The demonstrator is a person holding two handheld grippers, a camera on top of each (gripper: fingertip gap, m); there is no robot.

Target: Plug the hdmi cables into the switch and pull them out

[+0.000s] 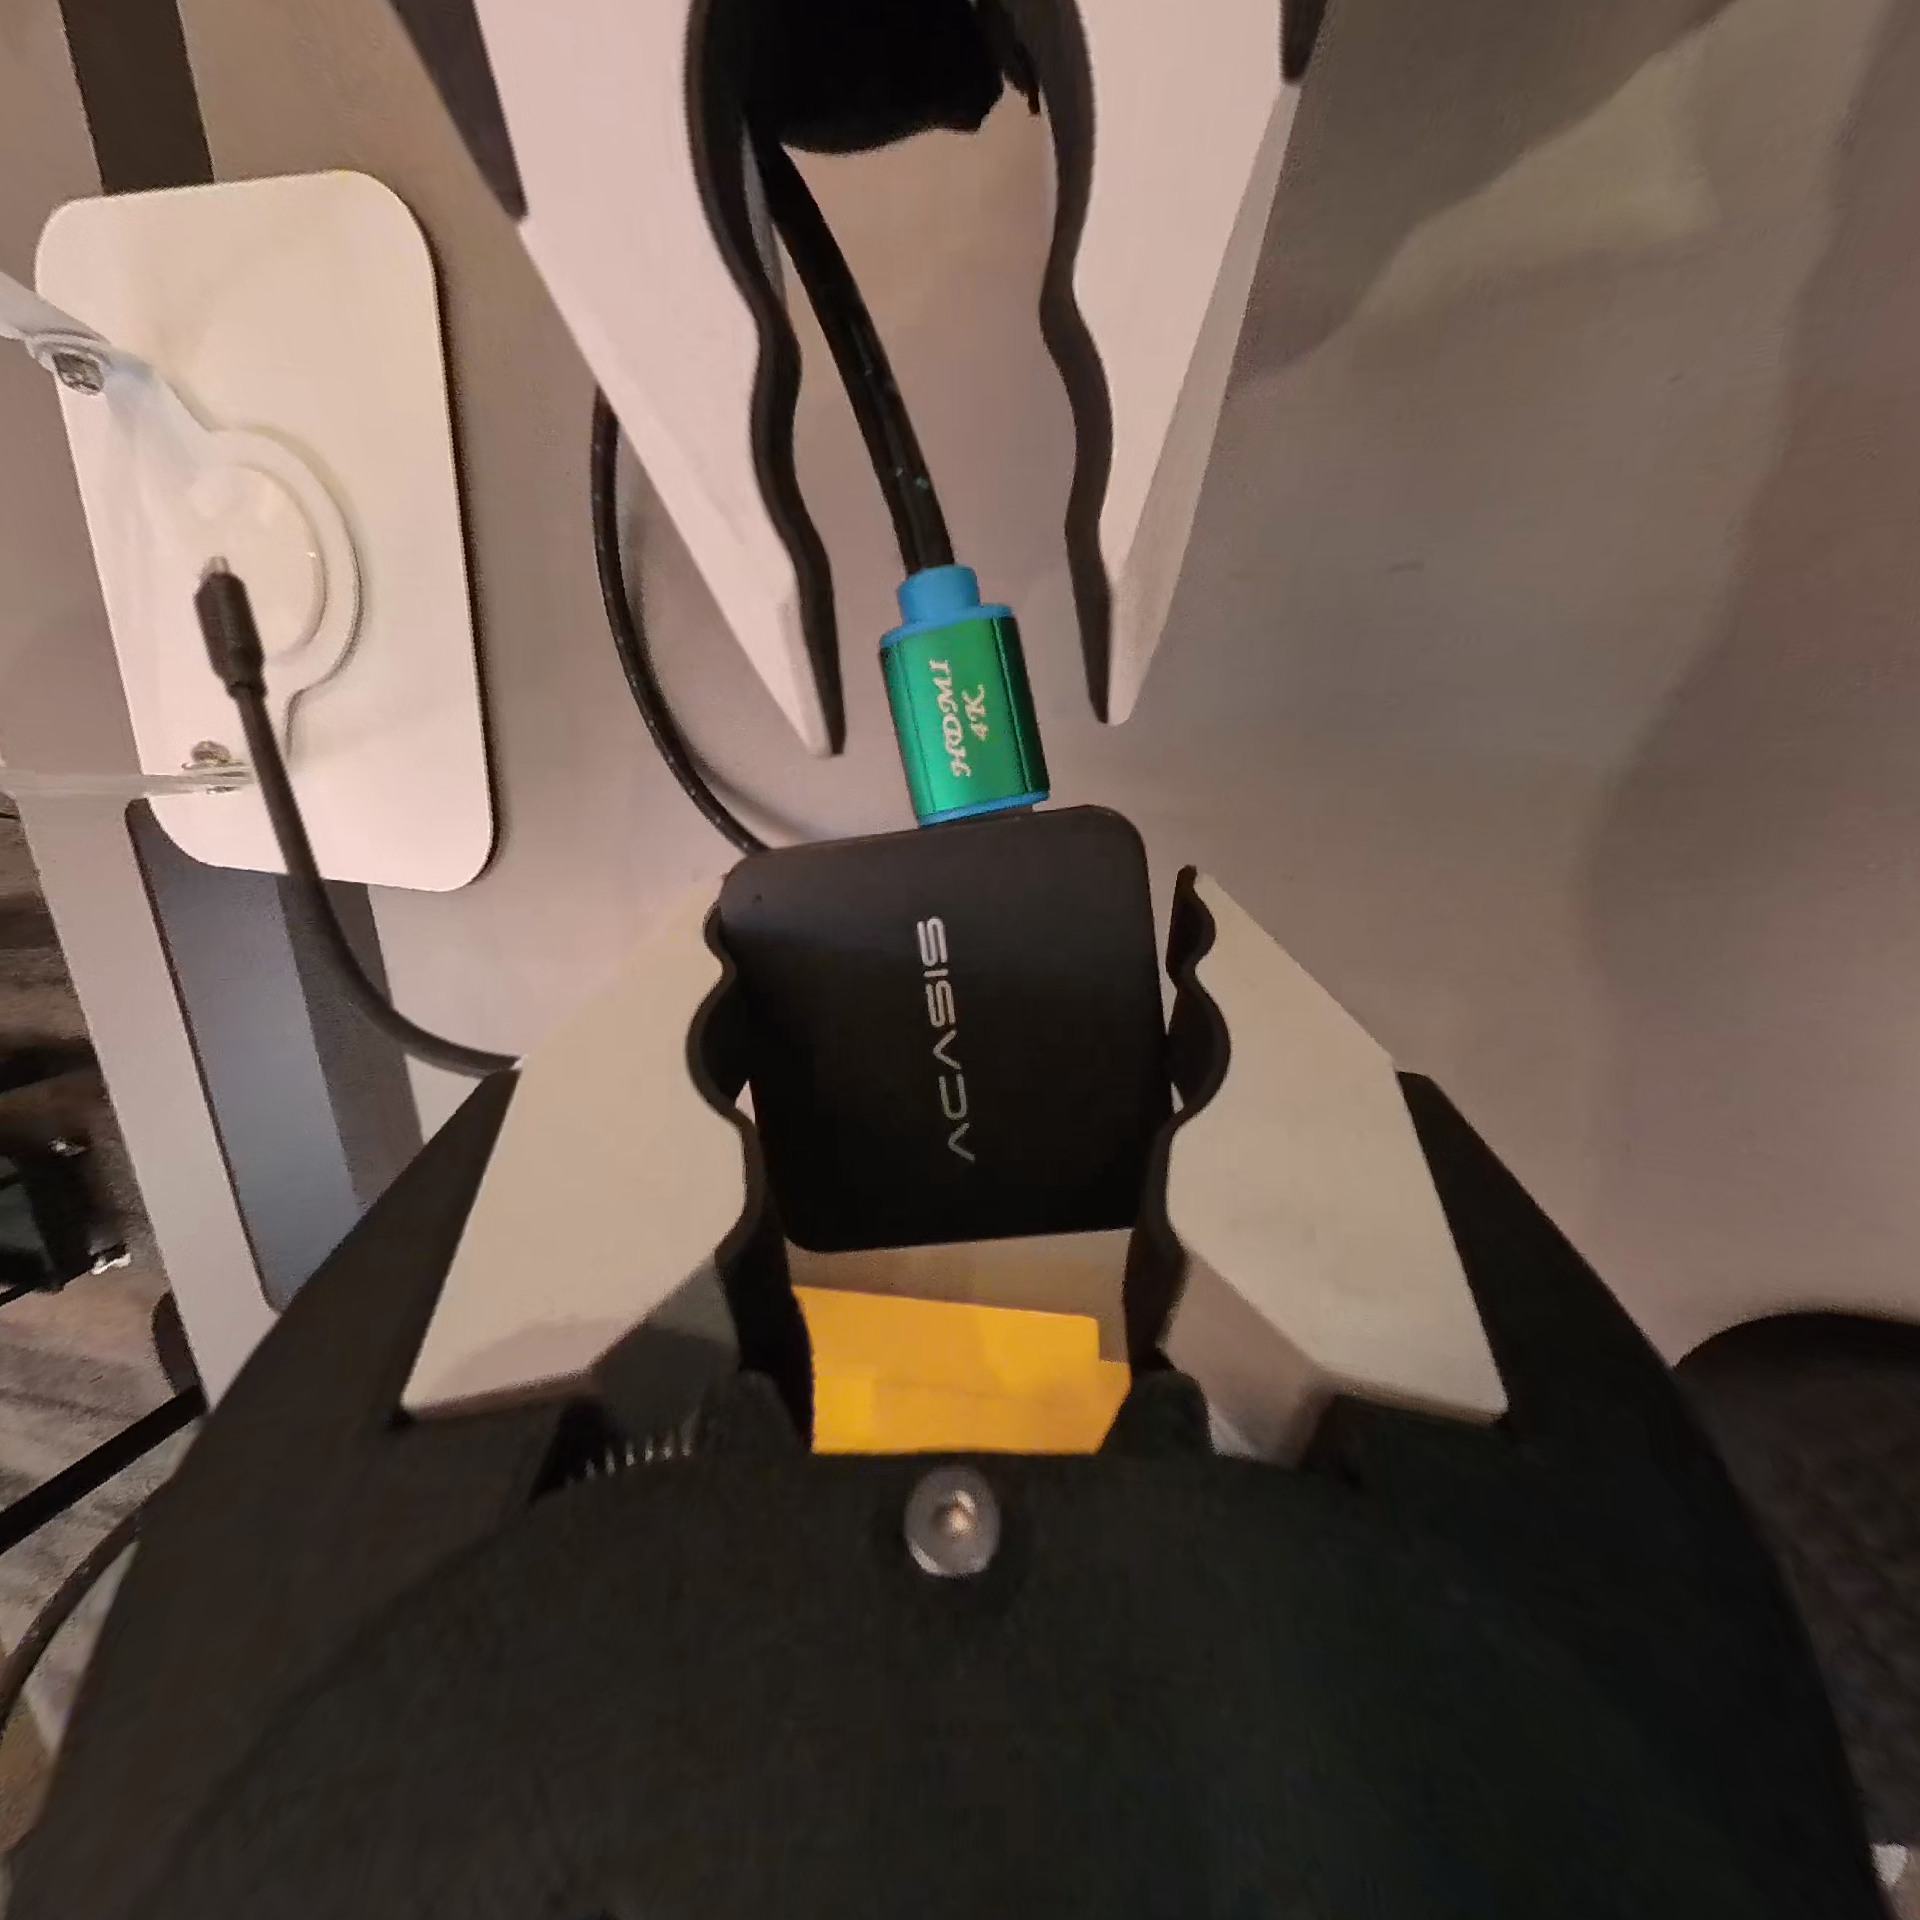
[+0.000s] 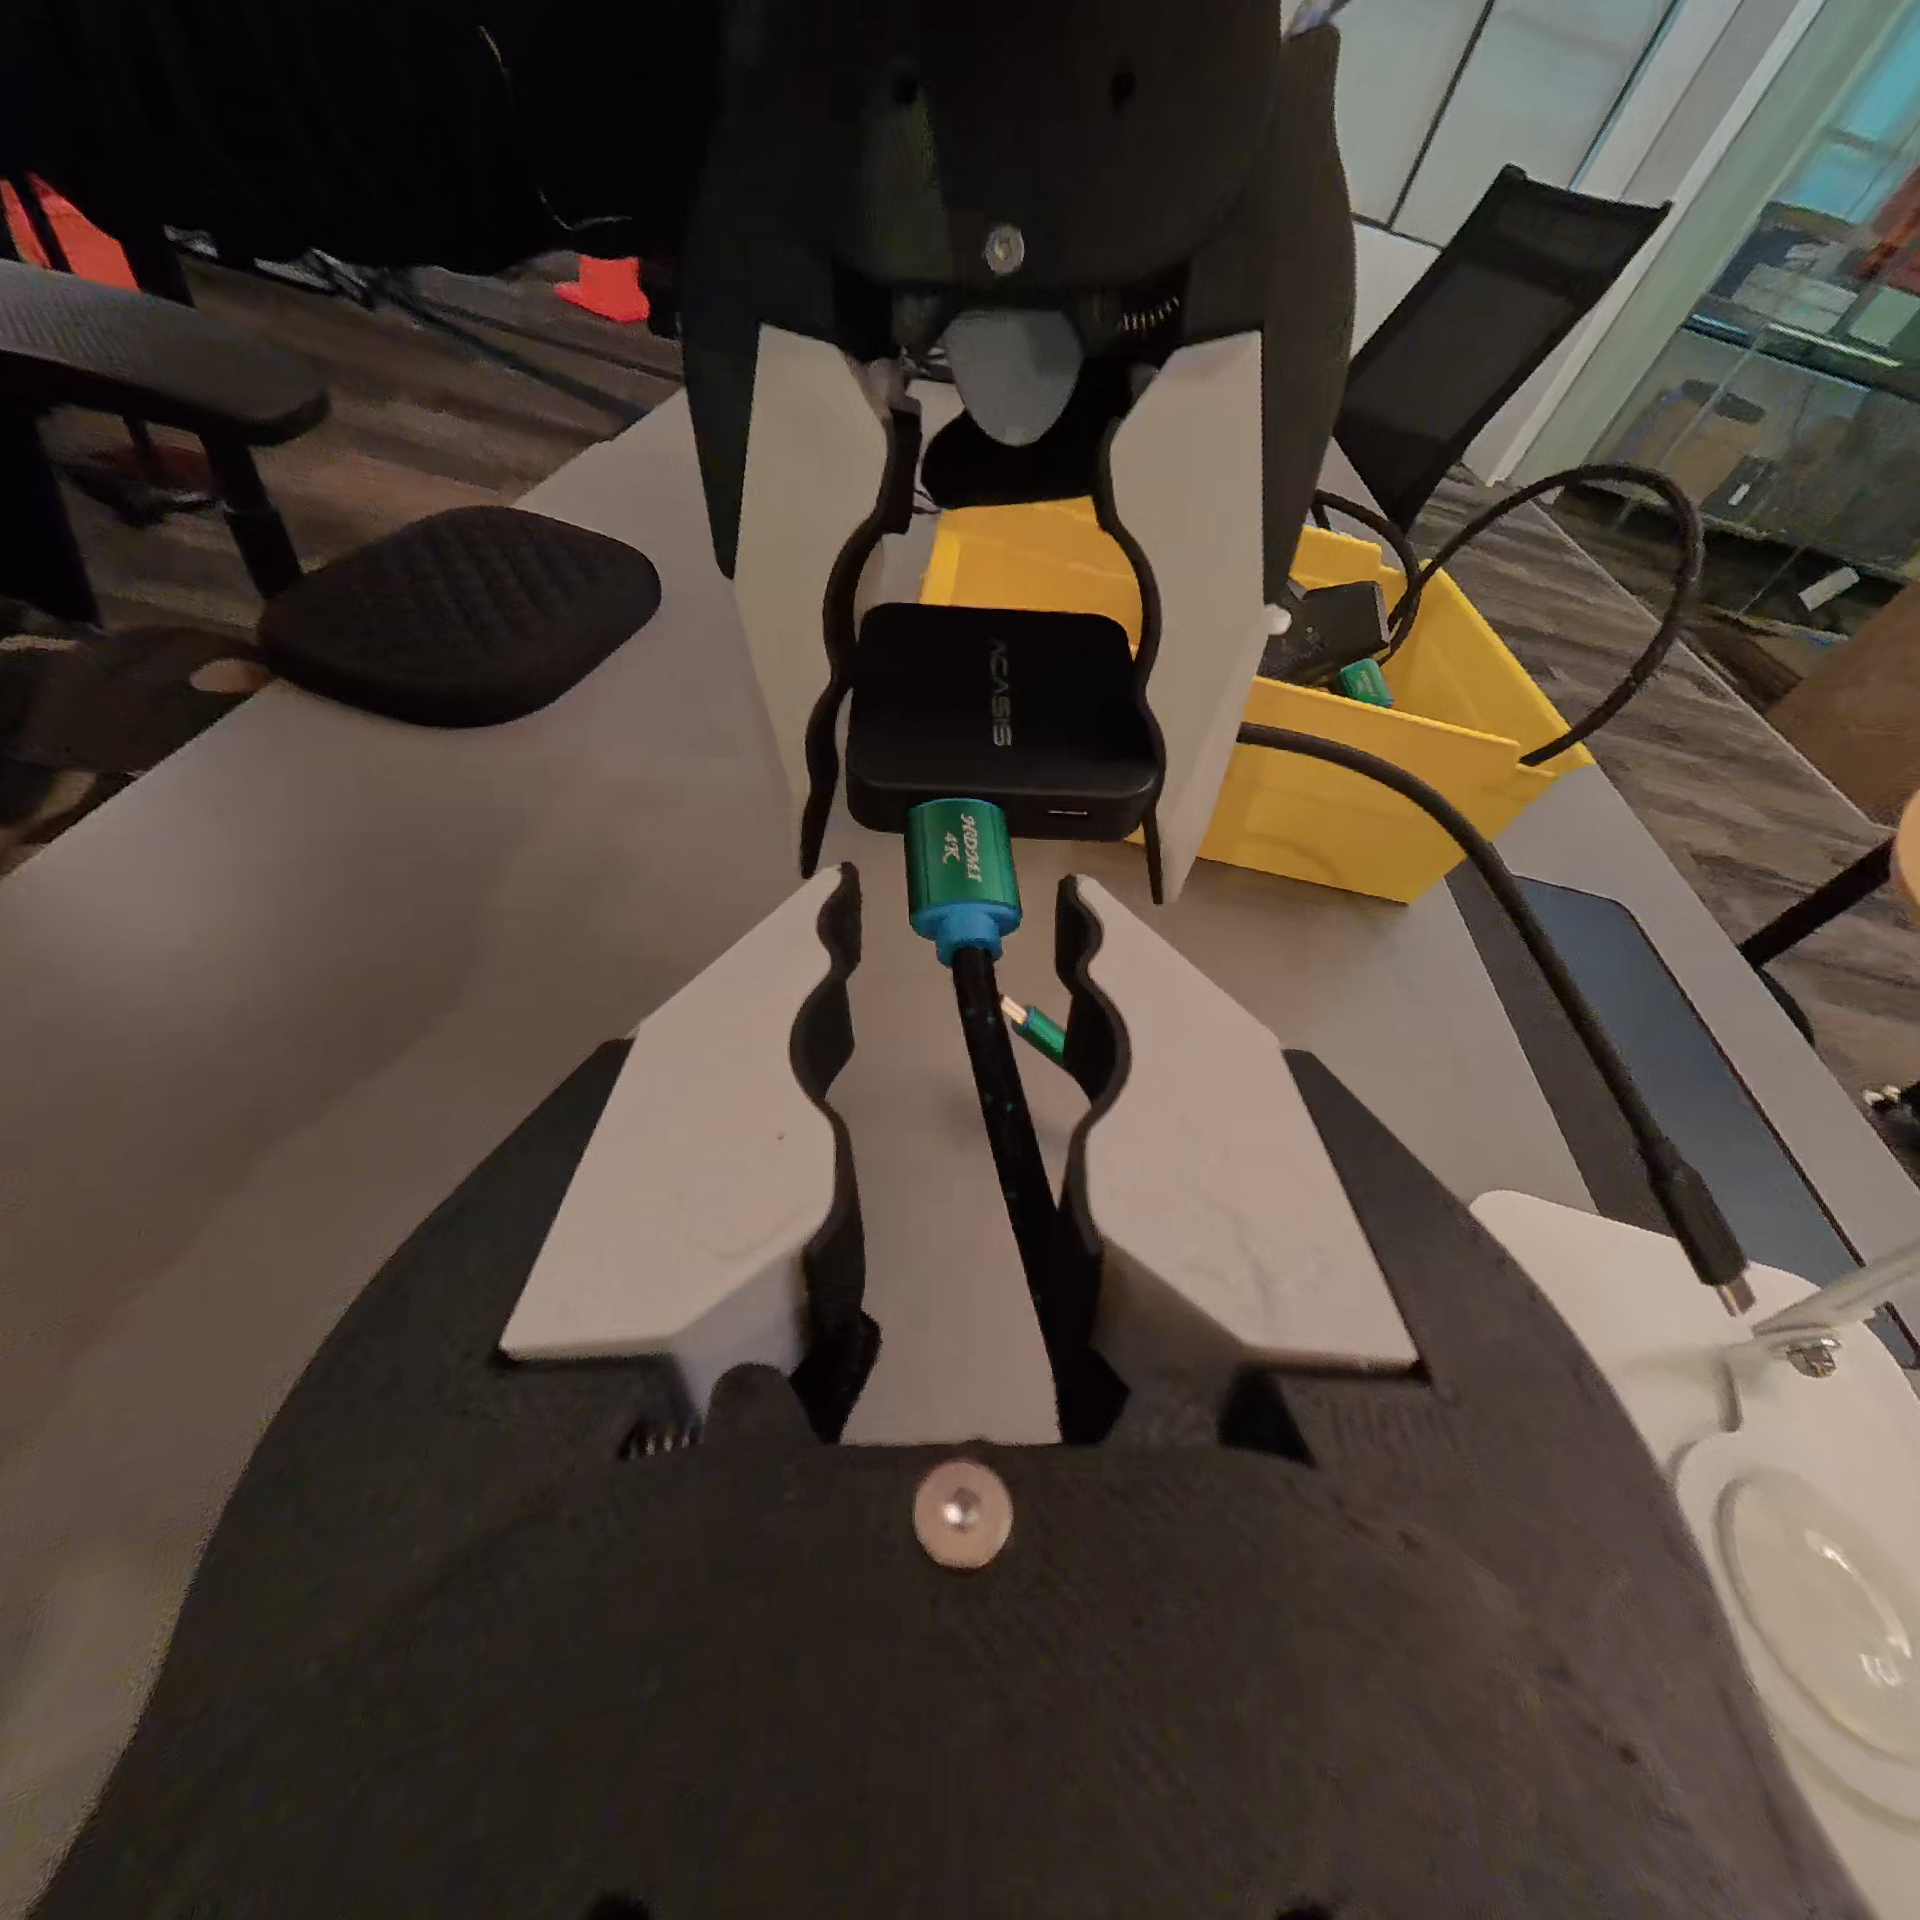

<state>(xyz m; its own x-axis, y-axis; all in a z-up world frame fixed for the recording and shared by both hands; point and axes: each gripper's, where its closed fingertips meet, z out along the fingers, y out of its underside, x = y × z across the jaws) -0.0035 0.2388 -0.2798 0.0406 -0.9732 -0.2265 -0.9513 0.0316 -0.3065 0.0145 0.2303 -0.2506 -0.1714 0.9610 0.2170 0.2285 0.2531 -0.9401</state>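
— Left gripper (image 1: 951,997)?
— Pinching the switch (image 1: 940,1023) above the table (image 2: 312,935).
— Right gripper (image 2: 956,904)?
— Spread, straddling the cable (image 2: 1003,1091); its green plug (image 2: 951,862) sits in the switch.

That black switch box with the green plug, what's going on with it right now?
The left gripper is clamped on the black switch, holding it above the grey table. A green HDMI plug is seated in the switch. The right gripper is open around its cable, not gripping. A yellow bin sits behind.
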